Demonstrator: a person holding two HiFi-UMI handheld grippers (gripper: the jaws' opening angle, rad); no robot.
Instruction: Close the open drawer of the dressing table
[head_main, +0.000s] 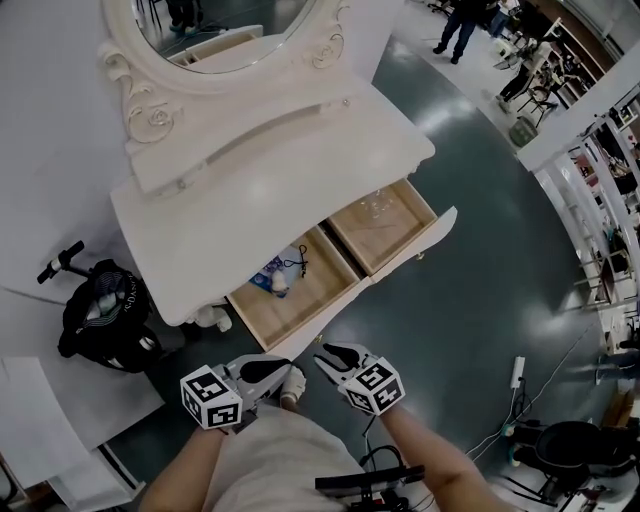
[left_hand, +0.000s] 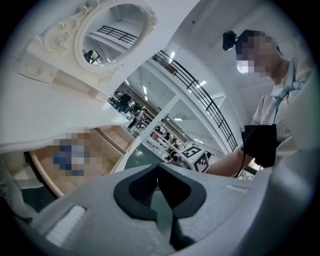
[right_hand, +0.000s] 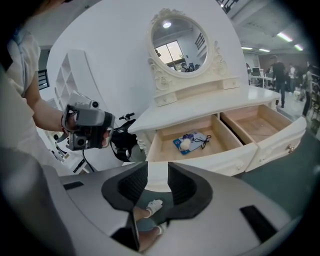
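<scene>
- Now L gripper is held pressed together, empty, at 6 o'clock.
- R gripper is spread, nothing pinched.
- Drawer is seen open at 12 o'clock.

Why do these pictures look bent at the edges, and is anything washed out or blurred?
Head view: the wide lens bows the dressing table, with glare on its white top. Left gripper view: dark rounded corners, mosaic patches laid over afterwards. Right gripper view: same curving, but the open drawer holding the blue packet looks sharp.
</scene>
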